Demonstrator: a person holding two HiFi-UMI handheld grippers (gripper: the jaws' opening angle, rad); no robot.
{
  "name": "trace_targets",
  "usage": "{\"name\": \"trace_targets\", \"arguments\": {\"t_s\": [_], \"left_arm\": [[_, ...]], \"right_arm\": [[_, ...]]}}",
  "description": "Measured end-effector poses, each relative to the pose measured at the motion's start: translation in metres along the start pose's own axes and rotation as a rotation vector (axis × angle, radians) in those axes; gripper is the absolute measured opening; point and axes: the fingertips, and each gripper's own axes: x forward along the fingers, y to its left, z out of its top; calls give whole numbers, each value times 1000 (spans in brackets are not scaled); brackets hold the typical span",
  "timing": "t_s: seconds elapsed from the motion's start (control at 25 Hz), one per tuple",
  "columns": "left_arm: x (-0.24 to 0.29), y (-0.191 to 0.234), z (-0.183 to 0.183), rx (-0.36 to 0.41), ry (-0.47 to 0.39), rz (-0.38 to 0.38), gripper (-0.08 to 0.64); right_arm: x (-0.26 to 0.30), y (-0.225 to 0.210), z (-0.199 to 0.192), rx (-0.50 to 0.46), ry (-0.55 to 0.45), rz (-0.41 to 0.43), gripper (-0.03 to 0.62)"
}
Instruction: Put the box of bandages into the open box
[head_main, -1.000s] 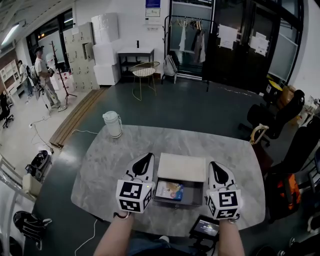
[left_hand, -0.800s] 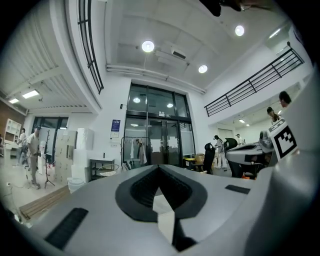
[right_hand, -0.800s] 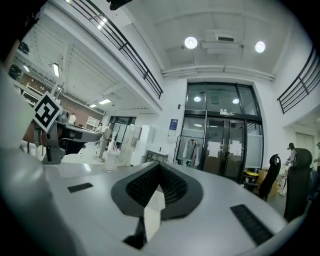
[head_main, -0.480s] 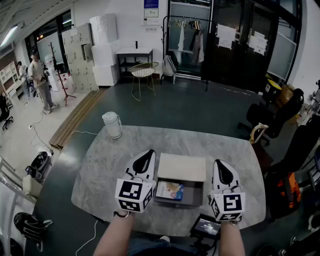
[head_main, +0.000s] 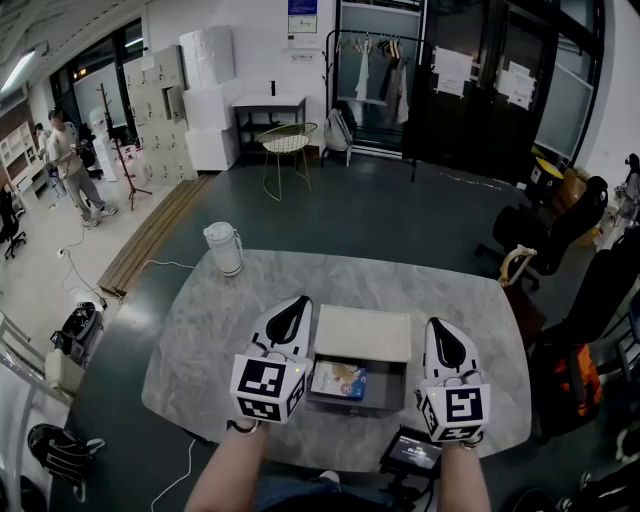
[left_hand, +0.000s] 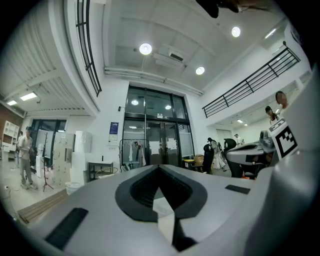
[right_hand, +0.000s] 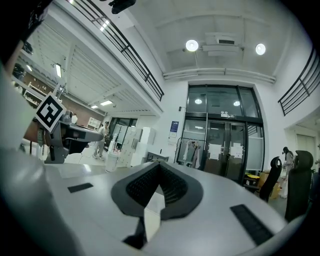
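Box of bandages (head_main: 339, 381) sits inside open box (head_main: 392, 385) on table (head_main: 240, 310). Left gripper (head_main: 293, 312) and right gripper (head_main: 440, 333) flank it, both clenched, empty.

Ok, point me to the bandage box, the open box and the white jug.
bandage box (head_main: 339, 381), head view, on its printed top face.
open box (head_main: 362, 334), head view, on its pale raised lid.
white jug (head_main: 226, 250), head view, on the middle of its body.
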Motion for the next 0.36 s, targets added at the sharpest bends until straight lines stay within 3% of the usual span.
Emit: {"name": "trace_targets", "arguments": {"t_s": [0.36], "left_arm": [[-1,1,0,2,-1,6,11]], "right_arm": [[2,4,2,4,0,7,23]]}}
